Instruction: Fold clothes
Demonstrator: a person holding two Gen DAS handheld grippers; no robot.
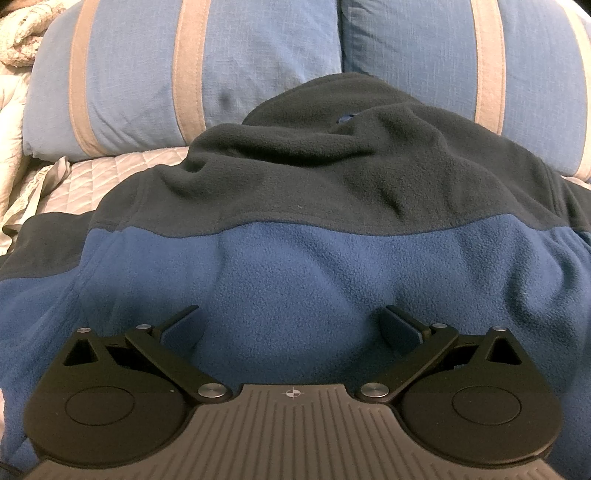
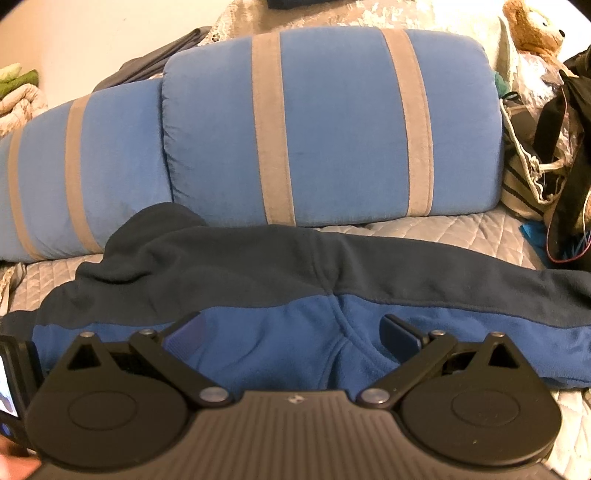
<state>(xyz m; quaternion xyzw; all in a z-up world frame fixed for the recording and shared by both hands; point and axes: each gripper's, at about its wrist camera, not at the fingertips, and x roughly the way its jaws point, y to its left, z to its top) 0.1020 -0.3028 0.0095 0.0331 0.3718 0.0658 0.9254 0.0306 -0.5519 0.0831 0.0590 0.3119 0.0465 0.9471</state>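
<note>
A fleece top (image 1: 295,266), dark navy at its far part and mid blue at the near part, lies spread on the quilted bed. In the left wrist view its crumpled hood or collar rests against the pillows. My left gripper (image 1: 291,325) hovers low over the blue panel, open, nothing between its fingers. In the right wrist view the same fleece top (image 2: 332,295) stretches across, one sleeve running off to the right. My right gripper (image 2: 291,332) is open just above the blue shoulder seam.
Two blue pillows with tan stripes (image 2: 332,125) stand behind the garment. A grey quilted bedspread (image 2: 461,229) covers the bed. Bags and clutter (image 2: 546,147) and a stuffed bear (image 2: 535,29) sit at the right. Lace bedding (image 1: 18,44) bunches at far left.
</note>
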